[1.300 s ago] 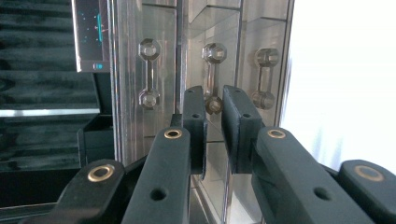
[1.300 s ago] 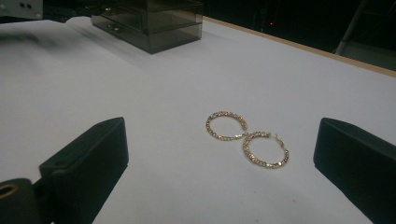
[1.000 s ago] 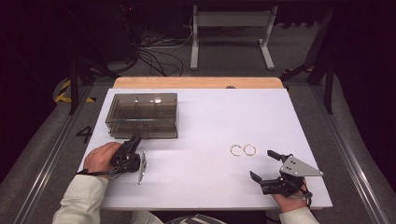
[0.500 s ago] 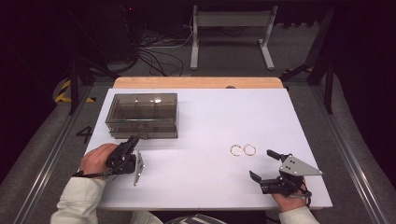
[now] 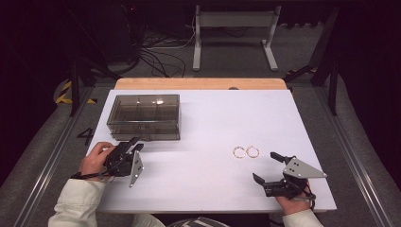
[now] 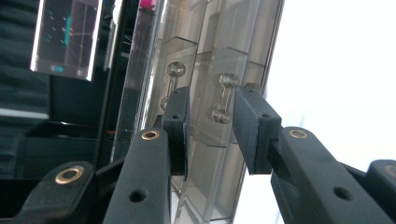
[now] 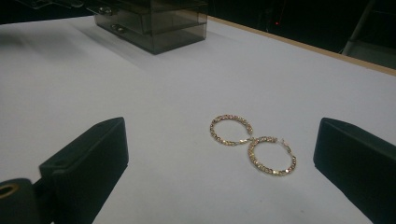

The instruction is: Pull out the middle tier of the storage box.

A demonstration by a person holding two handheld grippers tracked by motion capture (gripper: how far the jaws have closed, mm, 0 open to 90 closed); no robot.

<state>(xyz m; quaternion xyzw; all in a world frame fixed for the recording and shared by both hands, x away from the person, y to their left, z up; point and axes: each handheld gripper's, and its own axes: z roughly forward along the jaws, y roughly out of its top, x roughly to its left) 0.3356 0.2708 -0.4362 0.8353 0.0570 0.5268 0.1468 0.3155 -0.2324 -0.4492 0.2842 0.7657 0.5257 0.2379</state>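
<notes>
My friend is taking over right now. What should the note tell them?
Left hand-held gripper: at the front of the smoky clear plastic drawer box, jaws just opening, one clear drawer handle between the pads, not pressed.
Right hand-held gripper: open, holding nothing, resting near the two gold hoop earrings.
Earrings lie touching each other on the white table, apart from the box.
Done: nothing put away yet; both drawers look closed.
Left, probably: pull a drawer open, put the earrings in.
</notes>
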